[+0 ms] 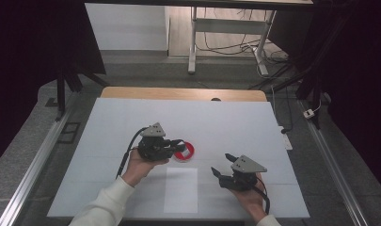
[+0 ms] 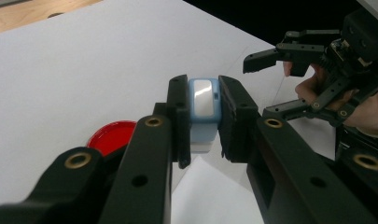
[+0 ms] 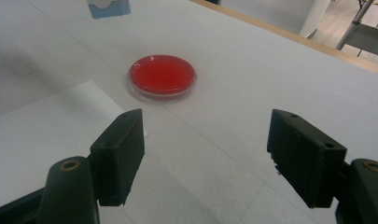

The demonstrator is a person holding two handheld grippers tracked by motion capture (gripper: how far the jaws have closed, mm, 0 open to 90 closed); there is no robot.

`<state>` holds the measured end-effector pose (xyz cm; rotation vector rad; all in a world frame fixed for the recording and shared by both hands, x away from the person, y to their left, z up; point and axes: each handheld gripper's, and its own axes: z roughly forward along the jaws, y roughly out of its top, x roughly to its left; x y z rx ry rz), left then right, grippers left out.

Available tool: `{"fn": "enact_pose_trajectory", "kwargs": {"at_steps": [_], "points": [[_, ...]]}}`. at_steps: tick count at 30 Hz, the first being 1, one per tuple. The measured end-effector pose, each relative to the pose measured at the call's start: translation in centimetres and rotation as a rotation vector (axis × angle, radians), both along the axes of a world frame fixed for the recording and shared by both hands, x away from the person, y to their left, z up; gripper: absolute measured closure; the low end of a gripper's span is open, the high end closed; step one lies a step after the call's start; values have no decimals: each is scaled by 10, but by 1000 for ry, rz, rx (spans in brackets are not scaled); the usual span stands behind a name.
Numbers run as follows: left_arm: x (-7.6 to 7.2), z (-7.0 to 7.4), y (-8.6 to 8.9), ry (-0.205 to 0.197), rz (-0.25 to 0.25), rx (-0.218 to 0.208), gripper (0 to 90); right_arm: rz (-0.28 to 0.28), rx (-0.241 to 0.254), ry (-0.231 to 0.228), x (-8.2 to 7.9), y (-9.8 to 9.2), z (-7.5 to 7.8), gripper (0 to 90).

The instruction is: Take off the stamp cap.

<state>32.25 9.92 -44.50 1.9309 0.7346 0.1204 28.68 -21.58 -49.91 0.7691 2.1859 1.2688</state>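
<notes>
My left gripper (image 2: 204,116) is shut on a small light-blue block with a glossy pale face (image 2: 204,100), held just above the table. In the high view that gripper (image 1: 178,145) hovers at the near-left edge of a shallow red dish (image 1: 187,151). The dish (image 2: 111,136) lies on the white cover, below and left of the held block. My right gripper (image 1: 222,164) stands open to the right, nothing between its jaws. In the right gripper view its jaws (image 3: 210,154) frame bare cover, with the red dish (image 3: 162,75) ahead and the blue block (image 3: 108,8) at the top edge.
A white cover (image 1: 131,117) spreads over the table, with a wooden strip (image 1: 178,93) along the far edge. A white paper sheet (image 1: 180,189) lies near the front edge between the hands. Desk legs and cables stand on the floor beyond.
</notes>
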Motion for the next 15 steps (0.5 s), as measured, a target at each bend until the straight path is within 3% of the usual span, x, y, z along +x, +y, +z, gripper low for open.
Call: {"fn": "enact_pose_trajectory", "kwargs": {"at_steps": [15], "points": [[2,-2,-3,3,8,-1,752,37,-4,0,3,29,-3,291]]}}
